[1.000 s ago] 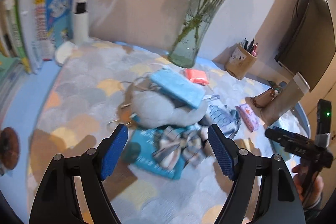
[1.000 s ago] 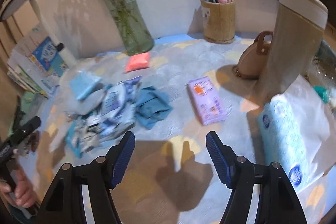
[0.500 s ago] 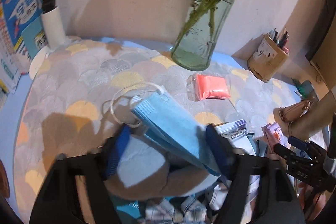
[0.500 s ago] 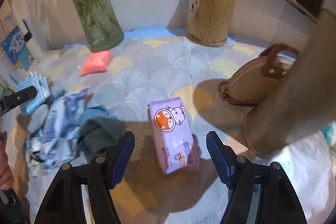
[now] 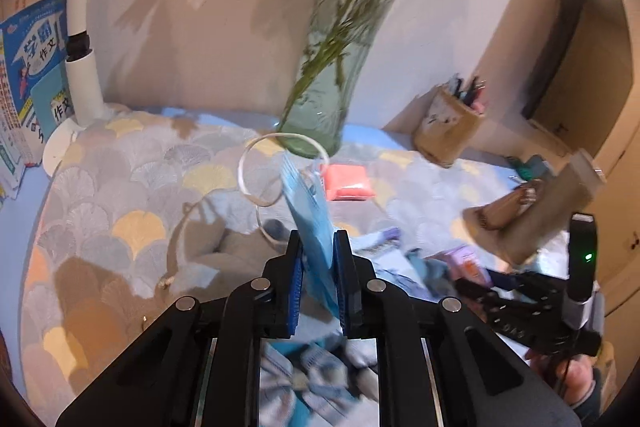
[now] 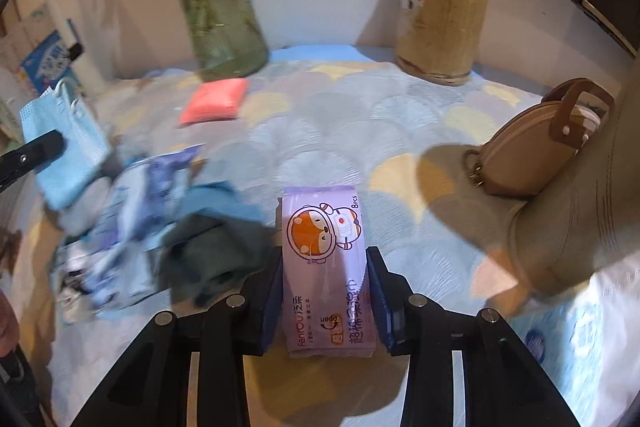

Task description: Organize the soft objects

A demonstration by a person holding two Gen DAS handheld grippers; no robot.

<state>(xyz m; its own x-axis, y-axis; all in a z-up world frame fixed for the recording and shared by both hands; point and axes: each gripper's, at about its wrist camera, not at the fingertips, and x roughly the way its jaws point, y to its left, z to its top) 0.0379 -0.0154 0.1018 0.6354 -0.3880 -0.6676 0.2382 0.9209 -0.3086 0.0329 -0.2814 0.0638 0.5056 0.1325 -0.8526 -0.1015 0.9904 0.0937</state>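
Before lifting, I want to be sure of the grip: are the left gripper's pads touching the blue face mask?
Touching. The left wrist view shows the left gripper shut on the blue face mask.

A home desk or study corner: a patterned cloth (image 6: 360, 115) covers the table, with a glass vase (image 5: 332, 99) of green stems, a pen holder (image 6: 440, 31), school books (image 5: 32, 67) against the wall, a lamp (image 5: 82, 75) and a small handbag (image 6: 532, 147).

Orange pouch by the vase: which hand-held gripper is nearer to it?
Left. The left hand-held gripper, shut on the face mask, sits just short of the orange pouch. The right hand-held gripper clamps the wipes pack, well short of it.
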